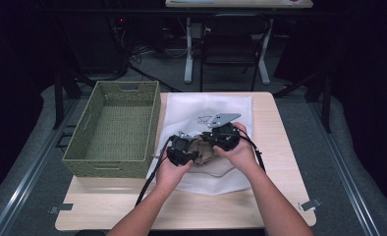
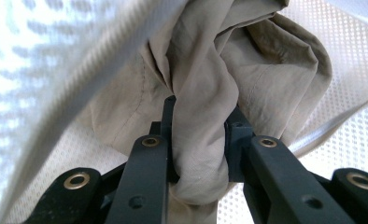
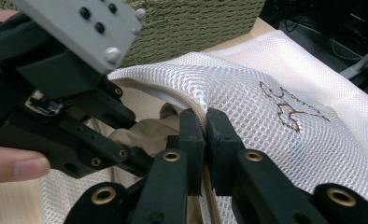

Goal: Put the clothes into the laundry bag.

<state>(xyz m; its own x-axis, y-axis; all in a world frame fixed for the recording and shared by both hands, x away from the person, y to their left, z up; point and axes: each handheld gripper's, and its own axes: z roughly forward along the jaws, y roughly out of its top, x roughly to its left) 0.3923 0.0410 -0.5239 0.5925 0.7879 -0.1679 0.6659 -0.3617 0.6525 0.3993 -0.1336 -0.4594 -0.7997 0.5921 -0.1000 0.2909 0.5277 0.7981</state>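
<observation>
A white mesh laundry bag [image 1: 196, 105] lies flat in the middle of the table. My right gripper [image 3: 205, 133] is shut on the rim of the bag's opening [image 3: 198, 100] and holds it up. My left gripper [image 2: 198, 140] is shut on a bunched beige cloth [image 2: 219, 70], with mesh [image 2: 355, 74] around and above it. From the high view, both grippers meet over the bag's near part, left gripper [image 1: 191, 151] beside right gripper [image 1: 216, 140], with the beige cloth [image 1: 204, 152] between them. In the right gripper view the left gripper [image 3: 126, 151] reaches under the lifted rim toward the beige cloth [image 3: 145, 130].
A green woven basket [image 1: 83, 123] with nothing visible inside stands at the table's left, touching the bag's edge; its wall [image 3: 196, 21] shows behind the bag. Bare wood lies along the table's near edge [image 1: 206, 211] and right side. A chair [image 1: 233, 44] stands beyond the table.
</observation>
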